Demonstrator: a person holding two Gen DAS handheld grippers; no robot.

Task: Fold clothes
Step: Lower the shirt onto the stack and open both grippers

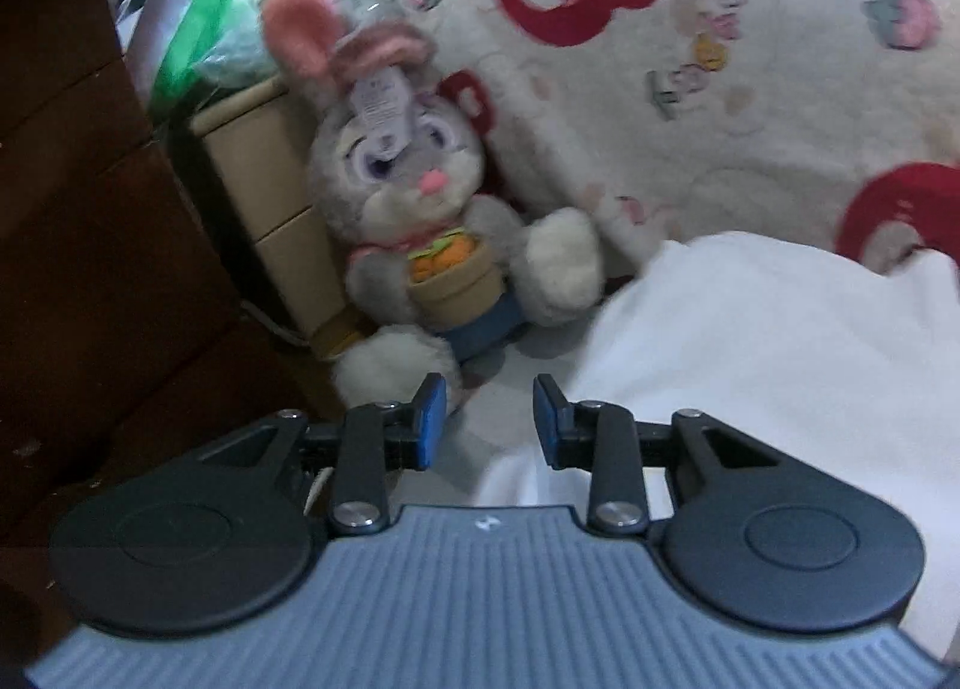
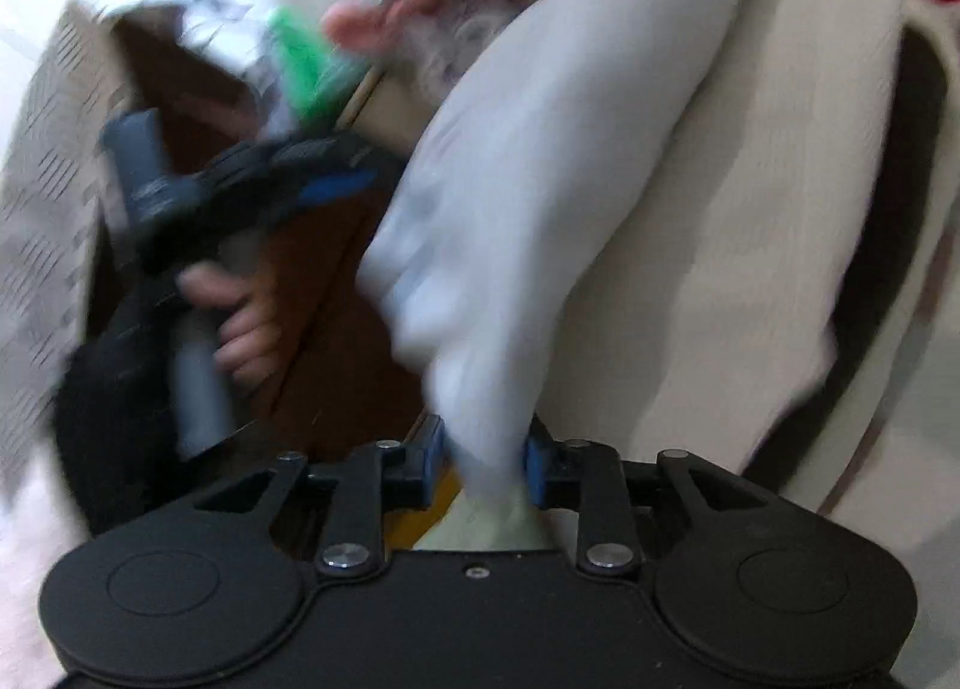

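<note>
Two tongs: left tongs (image 1: 490, 419) gape empty beside white cloth (image 1: 750, 341); right tongs (image 2: 485, 464) clamp it.

A soft cream blanket (image 1: 750, 107) with red bear heads and little strawberries covers the bed. A white cloth (image 1: 750, 341) lies on the bed, near the front. A grey toy bunny (image 1: 420, 221) with pink ears sits at the bed's edge, leaning back on the blanket beside a tan box (image 1: 270, 197).
</note>
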